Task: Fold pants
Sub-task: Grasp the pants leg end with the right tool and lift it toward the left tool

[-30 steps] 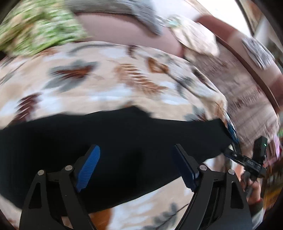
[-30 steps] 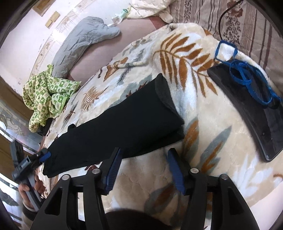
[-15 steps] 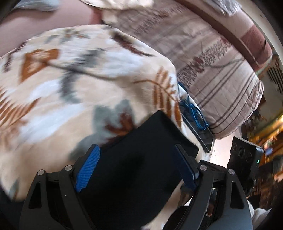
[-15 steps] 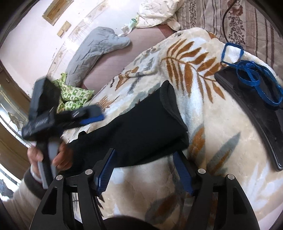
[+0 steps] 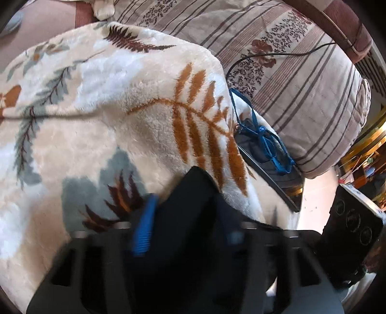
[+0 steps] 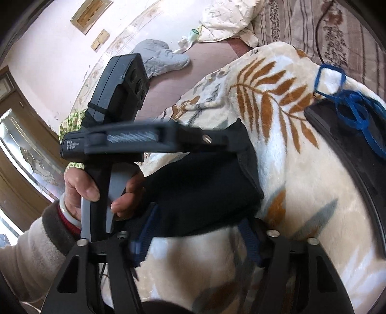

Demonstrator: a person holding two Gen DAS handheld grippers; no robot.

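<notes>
Left gripper (image 5: 188,224) reached pants (image 6: 205,193) (jaws blurred).

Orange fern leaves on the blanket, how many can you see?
1 big orange fern leaf lies on the blanket, beside the black pants. More may be hidden.

A cream plush blanket (image 5: 125,125) printed with orange, grey and brown fern leaves covers the bed. On its far edge lies a flat black pad (image 6: 357,154), with a tangled blue cord (image 5: 263,137) on top of it. Beside the pad sits a beige quilt (image 5: 301,79) with brown stripes and flowers, and a thin black cable (image 5: 277,54) runs across it. Farther back, a grey quilted cushion (image 6: 159,58) rests on a mauve sheet (image 6: 193,70), near a crumpled cream floral pillow (image 6: 229,19). A green patterned cloth (image 6: 72,120) is bunched by the pink wall (image 6: 53,48)
</notes>
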